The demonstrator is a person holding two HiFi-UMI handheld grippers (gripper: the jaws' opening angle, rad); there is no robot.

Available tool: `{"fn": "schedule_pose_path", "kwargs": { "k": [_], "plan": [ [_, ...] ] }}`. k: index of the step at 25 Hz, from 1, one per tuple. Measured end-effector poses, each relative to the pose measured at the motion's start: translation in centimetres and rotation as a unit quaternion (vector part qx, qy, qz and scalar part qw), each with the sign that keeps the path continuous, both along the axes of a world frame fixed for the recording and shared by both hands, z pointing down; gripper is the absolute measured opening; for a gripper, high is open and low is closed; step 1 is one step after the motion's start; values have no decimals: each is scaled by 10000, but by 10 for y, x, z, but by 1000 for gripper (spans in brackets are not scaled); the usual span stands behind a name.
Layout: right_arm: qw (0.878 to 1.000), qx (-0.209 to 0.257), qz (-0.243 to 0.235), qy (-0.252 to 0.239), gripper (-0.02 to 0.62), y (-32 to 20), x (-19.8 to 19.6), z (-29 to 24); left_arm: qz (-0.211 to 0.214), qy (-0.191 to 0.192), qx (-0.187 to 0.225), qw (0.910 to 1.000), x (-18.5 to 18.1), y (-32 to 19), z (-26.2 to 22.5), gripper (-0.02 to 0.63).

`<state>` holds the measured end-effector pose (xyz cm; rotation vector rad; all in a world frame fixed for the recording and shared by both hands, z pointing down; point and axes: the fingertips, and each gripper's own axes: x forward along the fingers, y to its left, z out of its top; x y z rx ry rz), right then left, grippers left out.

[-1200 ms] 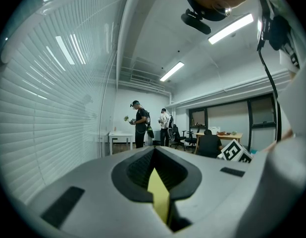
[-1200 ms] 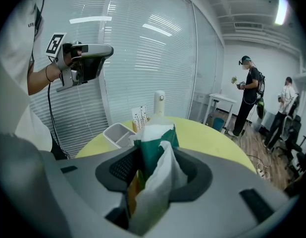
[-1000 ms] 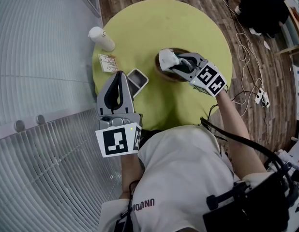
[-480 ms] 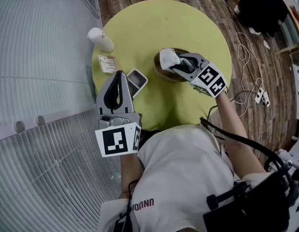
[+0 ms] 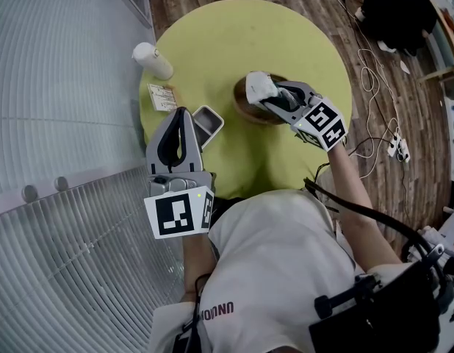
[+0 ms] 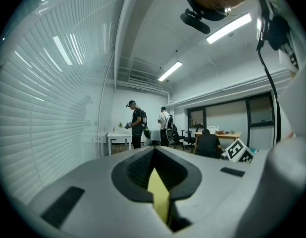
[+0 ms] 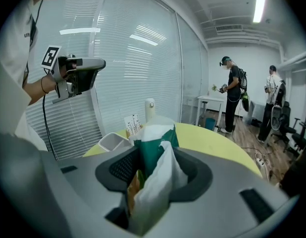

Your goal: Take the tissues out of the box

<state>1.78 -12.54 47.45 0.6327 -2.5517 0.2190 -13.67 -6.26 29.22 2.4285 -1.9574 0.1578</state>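
My right gripper is shut on a white and green tissue pack and holds it just above a round brown bowl on the yellow-green table. In the right gripper view the tissue pack fills the gap between the jaws, with crumpled white wrap at the front and green behind. My left gripper hovers at the table's near left edge, shut and empty, beside a small open white box. In the left gripper view, the left gripper points out into the room.
A white bottle and a small printed card stand at the table's left rim. Window blinds run along the left. Cables and a power strip lie on the wood floor at right. People stand far back in the room.
The right gripper has shifted slightly right and up with the tissue pack still in it. The left gripper has stayed where it was.
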Motion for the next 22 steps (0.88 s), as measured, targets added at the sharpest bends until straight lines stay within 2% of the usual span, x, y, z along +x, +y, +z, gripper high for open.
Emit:
{"fn": "schedule_pose_path", "kwargs": {
  "k": [22],
  "plan": [
    [9982,-18,422,-428,193,-3,9,-10,-21,-18,7,10000,1,0,0,12]
  ]
}}
